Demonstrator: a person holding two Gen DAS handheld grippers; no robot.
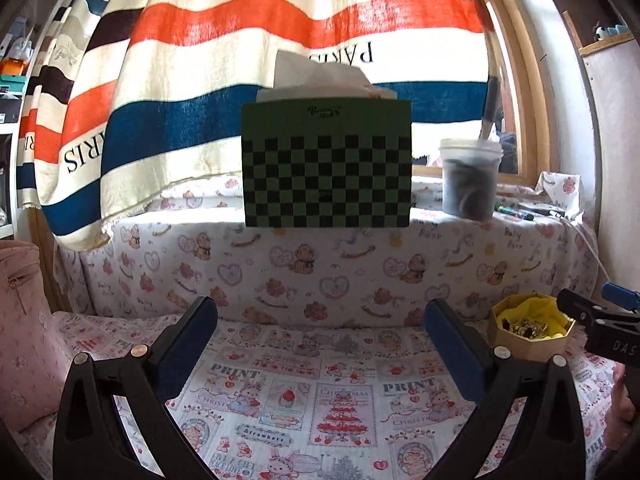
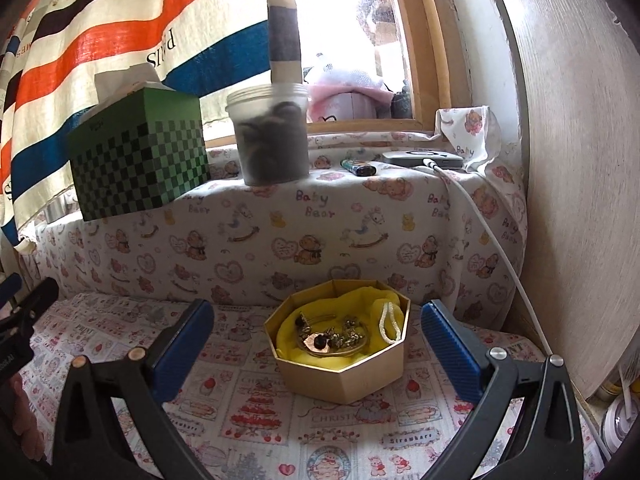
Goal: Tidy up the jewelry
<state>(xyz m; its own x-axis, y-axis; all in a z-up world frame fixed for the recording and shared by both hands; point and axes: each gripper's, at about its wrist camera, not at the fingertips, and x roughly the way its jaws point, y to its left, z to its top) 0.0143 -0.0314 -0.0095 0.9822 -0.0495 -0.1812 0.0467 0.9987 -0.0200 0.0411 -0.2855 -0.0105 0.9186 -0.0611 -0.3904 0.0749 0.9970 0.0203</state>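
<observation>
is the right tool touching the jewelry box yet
Apart. In the right wrist view the right tool stands wide open, and printed cloth shows between each blue pad and the octagonal jewelry box.

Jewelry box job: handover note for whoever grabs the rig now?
Left gripper: open, empty, over bare tablecloth.
Right gripper: open, empty, facing the jewelry box.
The box sits open on the table, to the left gripper's right; gold jewelry is piled on yellow cloth with a white cord.
Done: nothing visible.
Left: sort the whole pile.

jar contents (image 2: 272,148) blurred, jewelry pieces (image 2: 332,336) indistinct
</observation>
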